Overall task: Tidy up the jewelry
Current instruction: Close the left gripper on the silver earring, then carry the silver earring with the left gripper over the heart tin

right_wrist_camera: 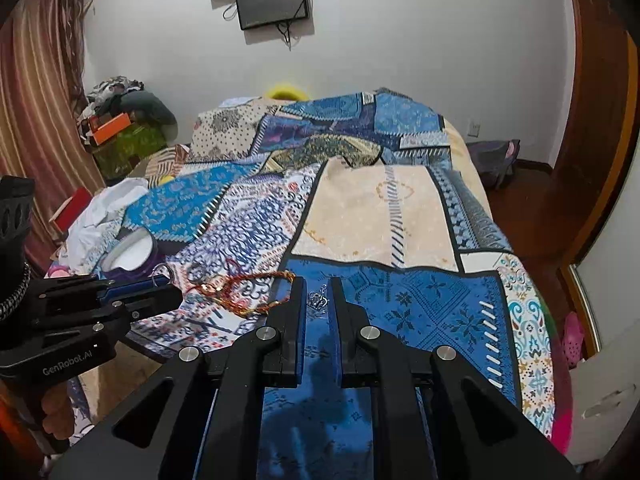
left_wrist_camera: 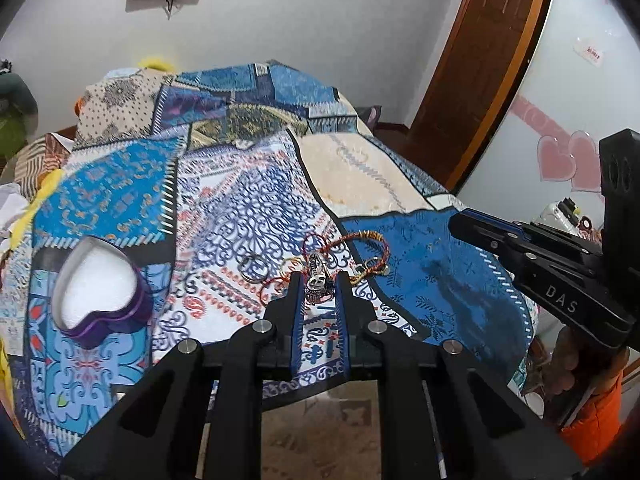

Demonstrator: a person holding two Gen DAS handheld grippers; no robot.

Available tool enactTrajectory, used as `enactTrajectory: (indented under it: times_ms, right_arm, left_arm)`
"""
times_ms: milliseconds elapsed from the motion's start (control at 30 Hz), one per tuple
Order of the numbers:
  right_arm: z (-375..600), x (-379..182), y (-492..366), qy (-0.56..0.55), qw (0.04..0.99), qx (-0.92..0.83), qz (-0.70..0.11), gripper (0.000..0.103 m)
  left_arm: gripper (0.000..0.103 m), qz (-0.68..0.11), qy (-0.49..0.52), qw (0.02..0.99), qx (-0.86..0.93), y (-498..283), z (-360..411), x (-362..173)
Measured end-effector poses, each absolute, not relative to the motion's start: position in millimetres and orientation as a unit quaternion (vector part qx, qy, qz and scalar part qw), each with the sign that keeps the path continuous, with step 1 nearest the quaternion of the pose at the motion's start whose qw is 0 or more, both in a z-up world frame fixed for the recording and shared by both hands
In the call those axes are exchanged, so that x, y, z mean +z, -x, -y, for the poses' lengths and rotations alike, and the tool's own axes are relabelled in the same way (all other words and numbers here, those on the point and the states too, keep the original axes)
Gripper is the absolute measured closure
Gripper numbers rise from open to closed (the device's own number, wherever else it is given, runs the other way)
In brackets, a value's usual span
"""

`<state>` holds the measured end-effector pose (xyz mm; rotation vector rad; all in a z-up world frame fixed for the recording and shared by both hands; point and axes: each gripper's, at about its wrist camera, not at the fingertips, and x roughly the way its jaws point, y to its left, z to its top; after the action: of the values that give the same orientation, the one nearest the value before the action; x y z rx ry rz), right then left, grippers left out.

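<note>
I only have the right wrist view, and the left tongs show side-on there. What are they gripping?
Observer: The left tongs are shut on a chunky silver link bracelet, and part of it hangs between the fingers.
Operator: I see only part of the purple box. Is anything in it yet?
Observer: No. The purple box is heart-shaped and open, and its white lining shows nothing on it.
</note>
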<state>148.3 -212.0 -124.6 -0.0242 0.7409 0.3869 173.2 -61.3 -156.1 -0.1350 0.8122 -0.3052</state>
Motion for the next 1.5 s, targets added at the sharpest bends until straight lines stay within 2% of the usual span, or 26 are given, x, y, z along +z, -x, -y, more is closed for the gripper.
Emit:
enactTrajectory:
  times_ms: [900,1500]
  right_arm:
    - [99.2,-60.2,-123.1,0.031,0.920,0.282,-0.272,0.094]
    - [22.1,-78.9,-144.5,0.058,0.891,0.339,-0.298,0.094]
  left_arm:
    - [0.089,-0.285,0.081,0.954,-0.053,-124.9,-51.4,-91.4]
    - [0.089,-0.301,0.090,0.949,0.003,-138.8,-120.3,-117.1]
